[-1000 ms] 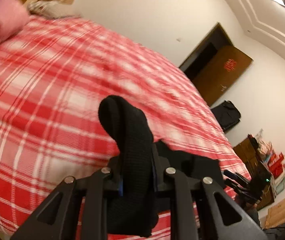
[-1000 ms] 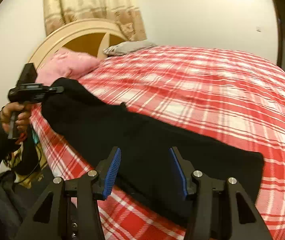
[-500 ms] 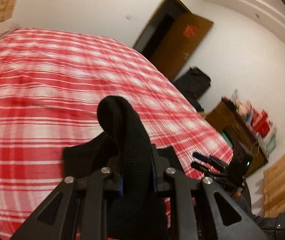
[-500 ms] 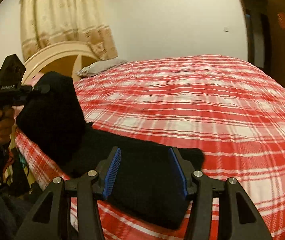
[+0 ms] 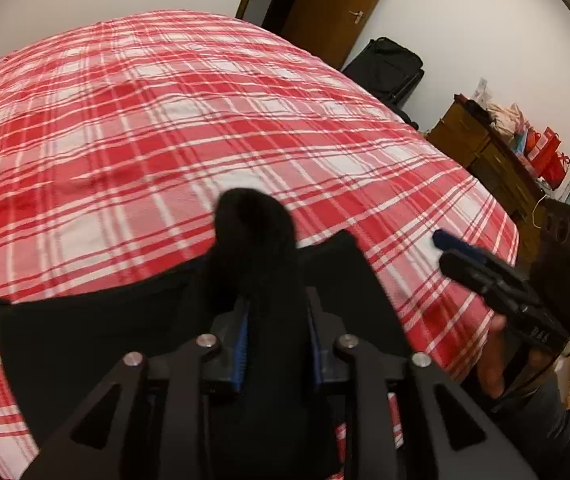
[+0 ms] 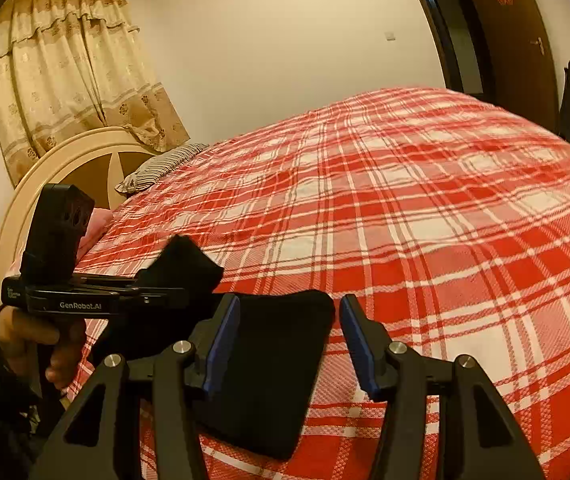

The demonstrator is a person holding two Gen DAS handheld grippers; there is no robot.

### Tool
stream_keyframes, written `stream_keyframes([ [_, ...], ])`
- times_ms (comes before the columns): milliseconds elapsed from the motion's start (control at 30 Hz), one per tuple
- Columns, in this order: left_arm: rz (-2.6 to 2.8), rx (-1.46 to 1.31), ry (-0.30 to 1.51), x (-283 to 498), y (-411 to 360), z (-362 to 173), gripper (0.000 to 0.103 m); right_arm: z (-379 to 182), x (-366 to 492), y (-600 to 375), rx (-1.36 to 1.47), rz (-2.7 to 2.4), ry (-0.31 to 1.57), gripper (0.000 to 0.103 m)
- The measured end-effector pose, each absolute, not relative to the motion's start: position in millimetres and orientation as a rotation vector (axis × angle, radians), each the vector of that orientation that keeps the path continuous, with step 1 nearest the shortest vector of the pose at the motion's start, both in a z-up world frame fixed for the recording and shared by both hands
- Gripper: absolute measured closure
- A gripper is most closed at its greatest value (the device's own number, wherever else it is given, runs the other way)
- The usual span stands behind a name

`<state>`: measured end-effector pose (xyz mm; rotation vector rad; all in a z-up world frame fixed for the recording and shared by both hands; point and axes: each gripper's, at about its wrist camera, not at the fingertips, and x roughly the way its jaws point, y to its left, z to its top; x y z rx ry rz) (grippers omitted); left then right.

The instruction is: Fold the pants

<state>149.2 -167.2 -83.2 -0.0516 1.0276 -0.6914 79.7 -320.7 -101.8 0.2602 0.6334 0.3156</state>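
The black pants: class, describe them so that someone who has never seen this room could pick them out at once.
Start from the big bed with the red and white plaid cover. Near its edge closest to the cameras lie the black pants, folded over on themselves, one end pinched up in the left gripper while the right gripper hangs open above them. They are the only plain dark cloth on the checked bedding.

Warm, dim indoor light; heavy fisheye bending with dark vignetted corners, slight blur throughout.
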Motion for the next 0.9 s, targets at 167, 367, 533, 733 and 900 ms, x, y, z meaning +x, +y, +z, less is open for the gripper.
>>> stream_keyframes([
  [167,-0.773,-0.047,0.909,129,-169,-50,0.059,-116,86,-332,0.326,0.289,0.667,0.049],
  [367,-0.661,0.041,0.824,120,-138,-42,0.037,-107,81,-322,0.363,0.339,0.675,0.049],
  [533,-0.457,0.219,0.785,117,-116,-67,0.029,-105,80,-279,0.304,0.412,0.746,0.049],
  [733,-0.405,0.200,0.804,121,-93,-89,0.028,-143,106,-254,0.323,0.382,0.915,0.063],
  [900,-0.396,0.168,0.835,125,-87,-99,0.028,-140,103,-250,0.328,0.429,0.917,0.088],
])
